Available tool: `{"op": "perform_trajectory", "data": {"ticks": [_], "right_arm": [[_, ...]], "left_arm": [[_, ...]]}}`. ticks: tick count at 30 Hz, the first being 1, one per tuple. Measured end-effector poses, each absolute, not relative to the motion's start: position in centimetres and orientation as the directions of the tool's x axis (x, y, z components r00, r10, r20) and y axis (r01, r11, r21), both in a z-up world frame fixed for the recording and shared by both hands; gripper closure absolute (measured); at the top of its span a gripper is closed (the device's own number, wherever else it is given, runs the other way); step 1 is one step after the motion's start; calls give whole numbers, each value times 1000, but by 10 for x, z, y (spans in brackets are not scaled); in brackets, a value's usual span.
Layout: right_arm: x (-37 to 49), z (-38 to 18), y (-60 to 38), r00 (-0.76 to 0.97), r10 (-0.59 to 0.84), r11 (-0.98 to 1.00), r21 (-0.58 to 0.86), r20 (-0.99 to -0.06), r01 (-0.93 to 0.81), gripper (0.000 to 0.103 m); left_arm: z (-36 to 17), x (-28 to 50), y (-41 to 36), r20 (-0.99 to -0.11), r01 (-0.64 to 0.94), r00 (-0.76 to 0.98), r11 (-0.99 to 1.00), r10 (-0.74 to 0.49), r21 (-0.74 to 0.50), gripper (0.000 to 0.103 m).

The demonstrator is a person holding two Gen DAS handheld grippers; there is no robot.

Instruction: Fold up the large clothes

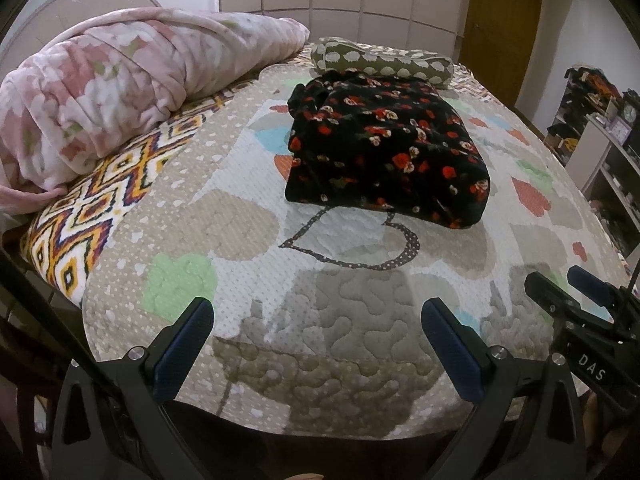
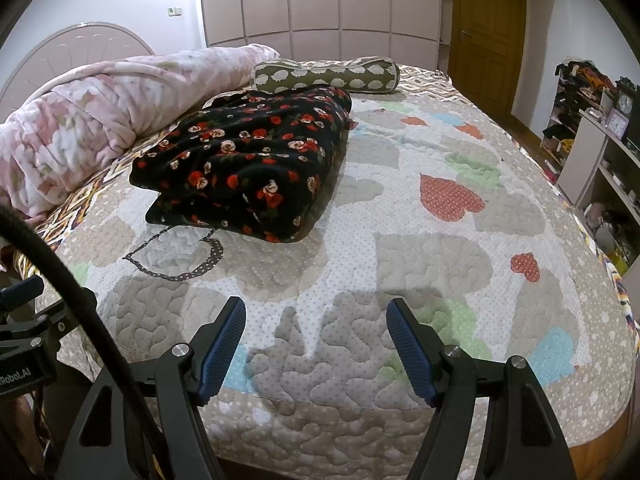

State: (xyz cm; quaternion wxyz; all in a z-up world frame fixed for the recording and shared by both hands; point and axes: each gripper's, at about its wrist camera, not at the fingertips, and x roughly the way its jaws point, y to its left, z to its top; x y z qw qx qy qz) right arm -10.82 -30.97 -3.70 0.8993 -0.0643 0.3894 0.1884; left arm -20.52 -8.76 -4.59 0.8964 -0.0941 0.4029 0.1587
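A black garment with red and white flowers (image 1: 384,152) lies folded in a thick bundle on the quilted bed (image 1: 240,240); it also shows in the right wrist view (image 2: 248,168). My left gripper (image 1: 318,308) is open and empty above the bed's near edge, well short of the garment. My right gripper (image 2: 316,312) is open and empty too, over the quilt (image 2: 440,248) to the right of the garment. The right gripper also shows at the right edge of the left wrist view (image 1: 560,284).
A pink floral blanket (image 1: 120,88) is heaped at the left by the headboard. A green bolster pillow (image 1: 380,60) lies behind the garment. Shelves with clutter (image 2: 592,128) stand at the right. A wardrobe and a wooden door (image 2: 484,28) are at the back.
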Motion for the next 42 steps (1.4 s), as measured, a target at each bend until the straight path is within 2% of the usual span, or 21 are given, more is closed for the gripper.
{"op": "perform_trajectory", "data": {"ticks": [12,42], "right_arm": [[-105,-39,-310,618,277,925,31,-736,-378,25],[-102,-41,-313,615,266,931,33,-742,-362,25]], "left_arm": [[-64,-197,-82,-801,-371,570,927,185,-49,0],[-55,-200,-89,-778,-355,598,934,194,-39,0]]}}
